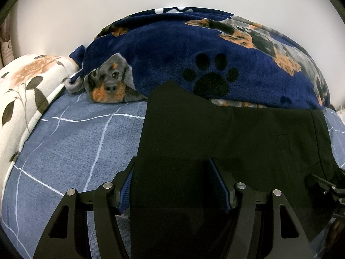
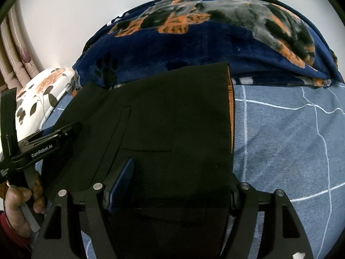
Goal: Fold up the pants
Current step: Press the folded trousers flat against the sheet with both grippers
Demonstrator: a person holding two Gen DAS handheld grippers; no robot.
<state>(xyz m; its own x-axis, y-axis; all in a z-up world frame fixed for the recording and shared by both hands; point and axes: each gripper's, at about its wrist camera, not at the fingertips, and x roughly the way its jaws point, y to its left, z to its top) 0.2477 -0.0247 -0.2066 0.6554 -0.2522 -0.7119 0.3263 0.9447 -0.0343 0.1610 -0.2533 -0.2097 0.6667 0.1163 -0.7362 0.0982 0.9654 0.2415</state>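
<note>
Black folded fabric pants (image 1: 226, 133) are lying on the blue checked bedsheet (image 1: 71, 142), long axis running across, just before the navy dog-print fleece blanket (image 1: 163, 49). Left gripper (image 1: 172, 185) and right gripper (image 2: 179, 183) are reaching level, jaws spread wide, straddling the near edge.

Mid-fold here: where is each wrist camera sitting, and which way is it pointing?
Left wrist: sits on the left gripper, looks across the black pants toward the dog blanket; own open fingers show, right gripper at the right edge.
Right wrist: sits on the right gripper, faces the same way over the pants' right side; own open fingers show, plus the left gripper and the left hand.
Shared: pants, blanket, checked blue bedsheet, flowered pillow.
</note>
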